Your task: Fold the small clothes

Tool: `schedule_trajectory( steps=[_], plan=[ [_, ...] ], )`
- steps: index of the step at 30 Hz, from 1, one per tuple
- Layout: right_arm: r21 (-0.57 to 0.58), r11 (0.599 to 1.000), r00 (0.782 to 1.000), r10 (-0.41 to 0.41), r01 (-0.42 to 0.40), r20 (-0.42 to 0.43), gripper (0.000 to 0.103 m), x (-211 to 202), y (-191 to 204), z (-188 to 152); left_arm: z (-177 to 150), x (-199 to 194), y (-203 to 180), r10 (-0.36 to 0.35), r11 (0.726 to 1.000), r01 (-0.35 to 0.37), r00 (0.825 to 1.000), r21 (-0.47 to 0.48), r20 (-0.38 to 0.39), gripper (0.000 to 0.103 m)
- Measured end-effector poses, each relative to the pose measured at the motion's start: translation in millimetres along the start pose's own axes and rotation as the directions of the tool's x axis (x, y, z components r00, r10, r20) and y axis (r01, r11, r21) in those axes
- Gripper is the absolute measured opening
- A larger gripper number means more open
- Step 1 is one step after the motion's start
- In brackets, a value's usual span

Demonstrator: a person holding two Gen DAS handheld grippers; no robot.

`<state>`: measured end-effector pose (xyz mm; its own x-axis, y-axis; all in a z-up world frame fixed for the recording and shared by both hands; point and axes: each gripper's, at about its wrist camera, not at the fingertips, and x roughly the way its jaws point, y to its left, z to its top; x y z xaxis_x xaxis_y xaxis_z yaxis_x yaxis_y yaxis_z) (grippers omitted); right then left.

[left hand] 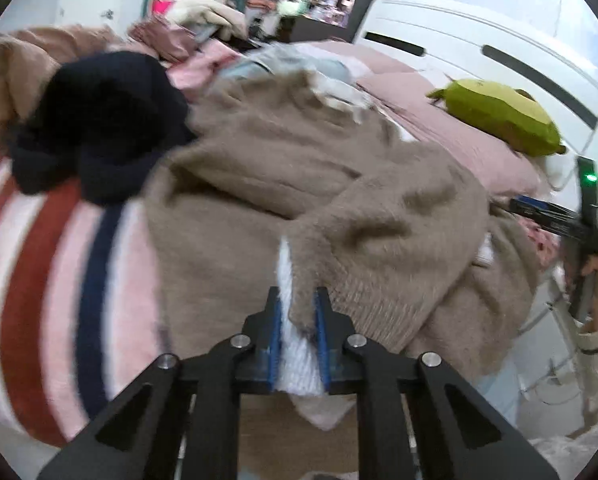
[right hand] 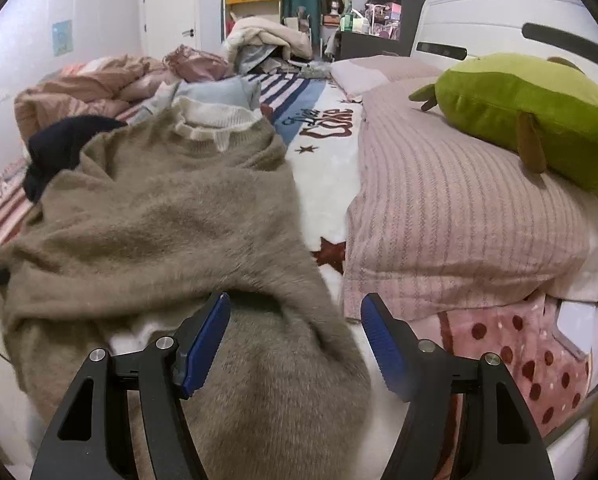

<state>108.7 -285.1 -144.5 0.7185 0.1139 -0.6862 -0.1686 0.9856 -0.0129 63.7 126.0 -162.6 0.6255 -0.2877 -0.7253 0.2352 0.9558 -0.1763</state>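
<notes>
A fuzzy taupe sweater (left hand: 283, 168) with a white collar lies spread on the bed; it also shows in the right wrist view (right hand: 167, 216). My left gripper (left hand: 299, 300) is shut on the sweater's edge, with white inner fabric (left hand: 295, 352) between the blue pads. My right gripper (right hand: 295, 312) is open, its blue pads either side of a sweater sleeve lying below it. The right gripper shows at the right edge of the left wrist view (left hand: 555, 216).
A dark navy garment (left hand: 99, 120) lies left of the sweater on a striped blanket (left hand: 51, 280). A pink striped pillow (right hand: 451, 216) with a green plush toy (right hand: 531, 108) sits to the right. More clothes (right hand: 219, 92) are piled further back on the bed.
</notes>
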Motion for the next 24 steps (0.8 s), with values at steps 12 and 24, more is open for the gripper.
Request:
schedule_trajectory(
  steps=[12, 24],
  plan=[
    [0.126, 0.973, 0.971, 0.208, -0.193, -0.117, 0.076, 5.3, -39.0, -40.6, -9.8, 2.0, 50.5, -0.007, 0.996, 0.004, 1.0, -0.089, -0.029, 0.08],
    [0.082, 0.953, 0.948, 0.299, -0.291, -0.113, 0.007, -2.8, -20.3, -61.4, -21.4, 17.3, 41.3, -0.059, 0.992, 0.052, 0.997, -0.112, -0.056, 0.082]
  ],
)
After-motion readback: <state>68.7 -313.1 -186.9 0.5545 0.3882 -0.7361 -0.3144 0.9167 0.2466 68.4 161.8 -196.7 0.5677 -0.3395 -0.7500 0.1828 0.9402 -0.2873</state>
